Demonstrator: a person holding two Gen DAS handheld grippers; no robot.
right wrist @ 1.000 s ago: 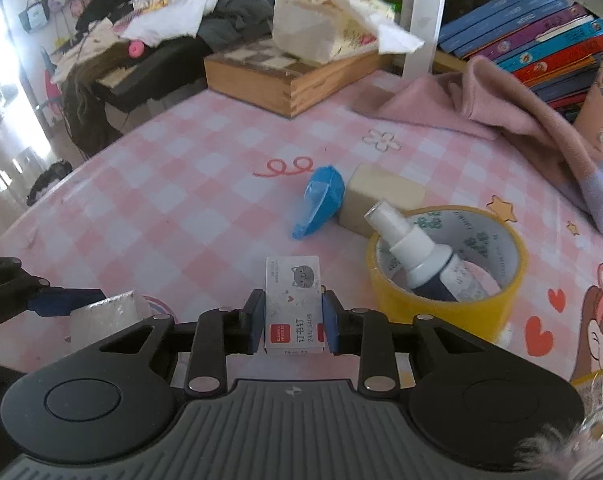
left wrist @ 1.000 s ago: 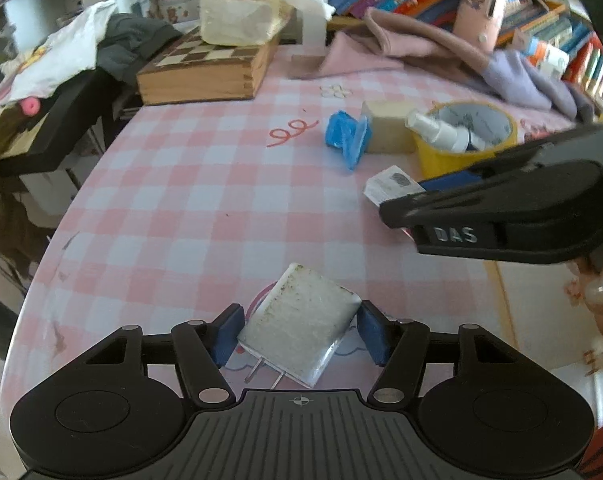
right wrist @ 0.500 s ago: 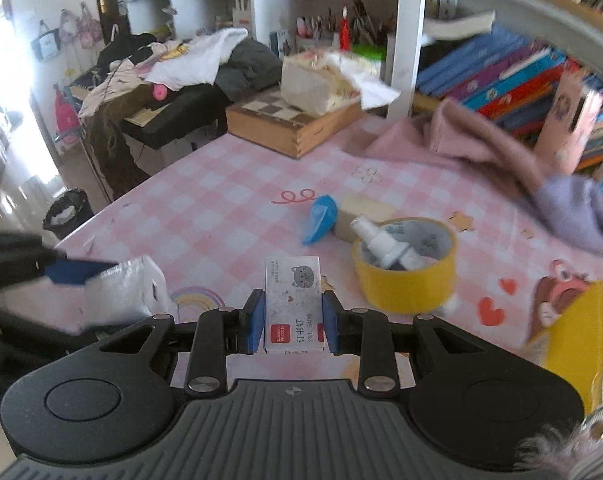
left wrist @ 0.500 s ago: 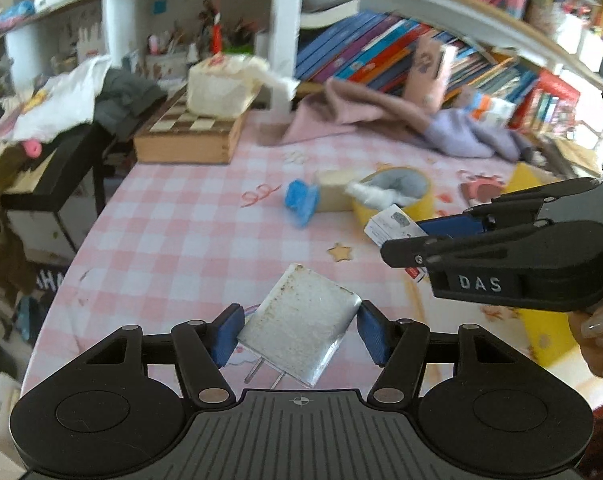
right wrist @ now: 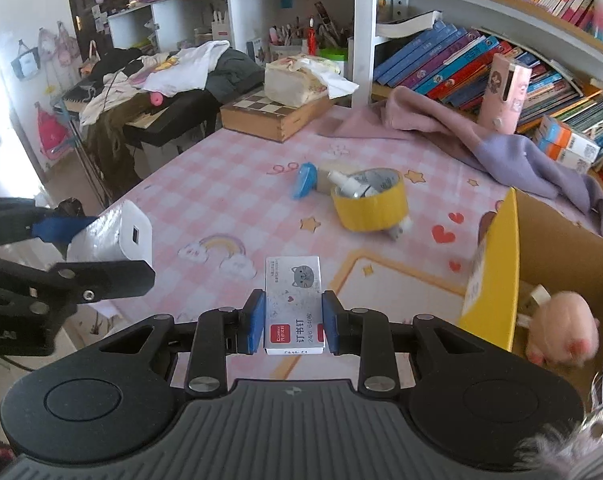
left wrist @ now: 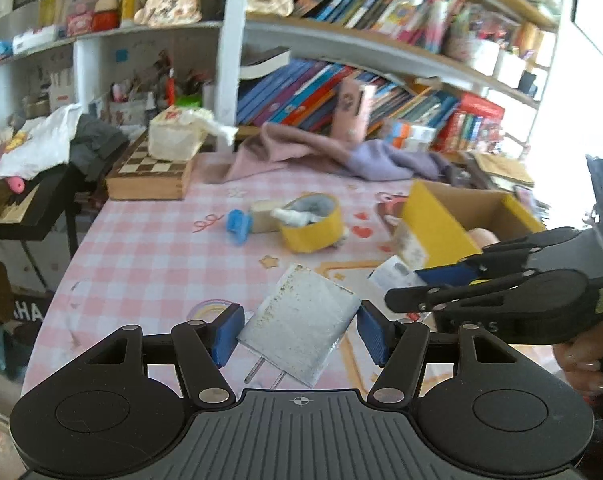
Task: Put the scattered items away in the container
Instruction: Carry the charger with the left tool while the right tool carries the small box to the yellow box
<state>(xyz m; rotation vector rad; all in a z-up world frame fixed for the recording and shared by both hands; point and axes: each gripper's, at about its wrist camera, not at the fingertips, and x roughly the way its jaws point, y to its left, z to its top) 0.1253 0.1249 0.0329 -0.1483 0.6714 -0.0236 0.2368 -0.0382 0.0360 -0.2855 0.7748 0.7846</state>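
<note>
My left gripper (left wrist: 299, 334) is shut on a white plug charger (left wrist: 299, 328), held above the pink checked table; the charger also shows in the right wrist view (right wrist: 113, 236). My right gripper (right wrist: 293, 320) is shut on a small white staple box (right wrist: 293, 300), also seen in the left wrist view (left wrist: 393, 274). A yellow-flapped cardboard box (right wrist: 501, 264) stands at the right, with a pink plush toy (right wrist: 557, 328) inside. On the table lie a yellow tape roll (right wrist: 369, 204) with a spray bottle (right wrist: 347, 186) in it, and a blue item (right wrist: 303, 180).
A wooden chess box (right wrist: 277, 114) with a tissue pack (right wrist: 297, 84) sits at the table's back. Pink and purple cloth (right wrist: 481, 136) lies before the bookshelf (right wrist: 461, 60). A cluttered black stand (right wrist: 149, 116) is left of the table.
Both grippers have risen and pulled back from the table with their items. The view has swung right and the cardboard box has come into sight.
</note>
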